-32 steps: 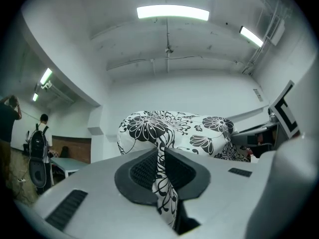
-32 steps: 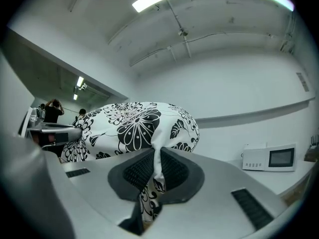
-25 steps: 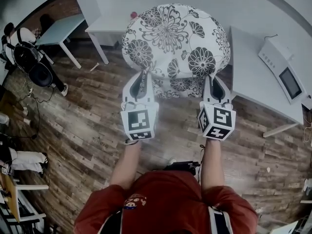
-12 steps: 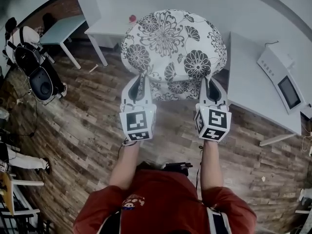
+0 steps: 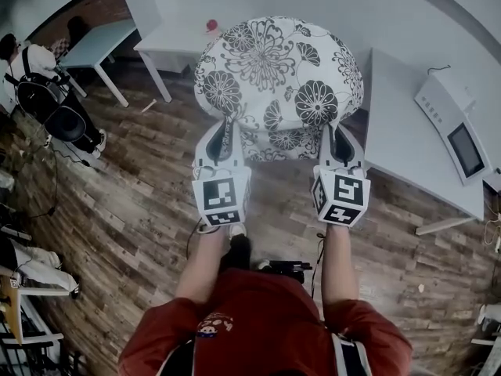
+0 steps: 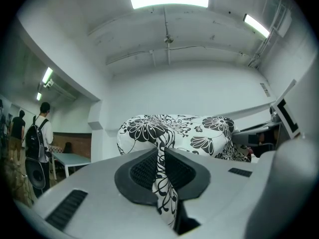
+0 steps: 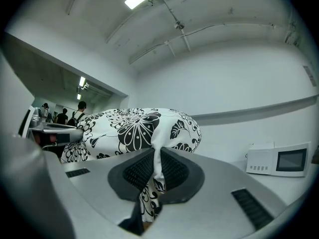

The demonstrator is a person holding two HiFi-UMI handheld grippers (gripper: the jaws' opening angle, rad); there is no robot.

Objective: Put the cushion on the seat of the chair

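1. The cushion [image 5: 278, 84], white with black flowers, is held up in the air over the wooden floor [image 5: 133, 202], and nothing supports it from below.
2. The left gripper [image 5: 225, 131] is clamped on the cushion's near left edge. In the left gripper view a fold of the flowered cloth is pinched flat between the dark pads [image 6: 144, 171], and the rest of the cushion bulges beyond the jaws.
3. The right gripper [image 5: 338, 138] is clamped the same way on the near right edge, with a narrow strip of cloth squeezed between its jaws.
4. The two grippers sit side by side and level, well apart, with the cushion's near edge stretched between them.
5. To the right, the edge of a white table [image 5: 407, 131] lies just beside the cushion's right side in the head view. A microwave [image 5: 458, 128] stands further right on that table.
6. At the far left a second white table [image 5: 168, 45] has its corner close to the cushion's far left edge, and a pale blue table [image 5: 98, 45] stands beyond it.
7. Open floor spreads to the near left. A person with a backpack [image 5: 39, 92] stands at its far left margin, well apart from the cushion.
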